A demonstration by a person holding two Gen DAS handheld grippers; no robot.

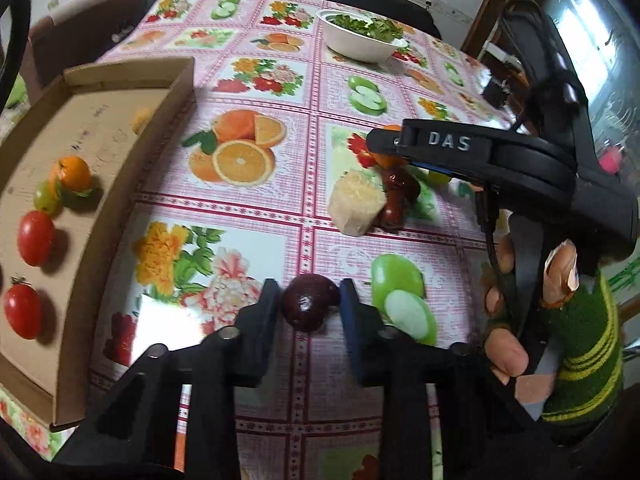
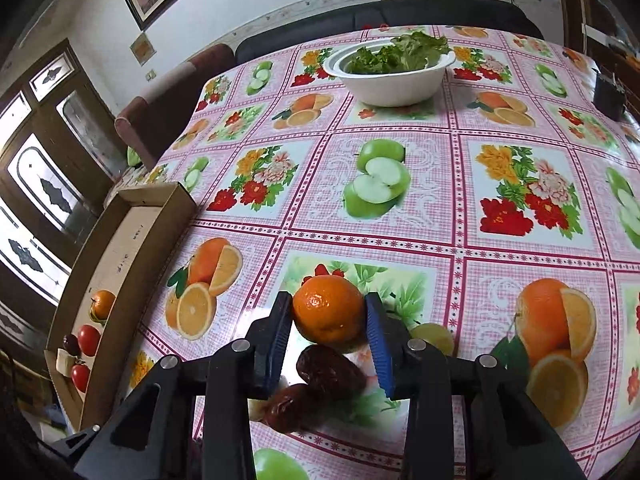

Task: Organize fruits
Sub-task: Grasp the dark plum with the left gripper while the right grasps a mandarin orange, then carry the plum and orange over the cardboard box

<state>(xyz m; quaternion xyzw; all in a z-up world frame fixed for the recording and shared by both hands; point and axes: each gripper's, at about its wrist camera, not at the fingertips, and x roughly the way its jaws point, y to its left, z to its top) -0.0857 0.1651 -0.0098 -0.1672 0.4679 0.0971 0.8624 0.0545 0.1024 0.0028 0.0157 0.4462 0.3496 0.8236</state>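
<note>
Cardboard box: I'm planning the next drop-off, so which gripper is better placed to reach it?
Left, probably. The left gripper, shut on the dark red fruit, sits beside the cardboard box; the right gripper holds the orange farther away.

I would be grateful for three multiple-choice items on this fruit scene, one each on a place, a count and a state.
1. Where is the white bowl of greens?
A. far side of the table
B. inside the cardboard box
C. beside the left gripper

2. How many red tomatoes lie in the cardboard box?
A. one
B. two
C. four

3. What is between the right gripper's fingers?
A. nothing
B. a grape
C. the orange

Key: 1 A, the bowl stands beyond the fruit pile, far from the box. 2 B, both views show two tomatoes there. 3 C, the blue pads sit against the orange's sides, while the left gripper brackets a dark date.
</note>
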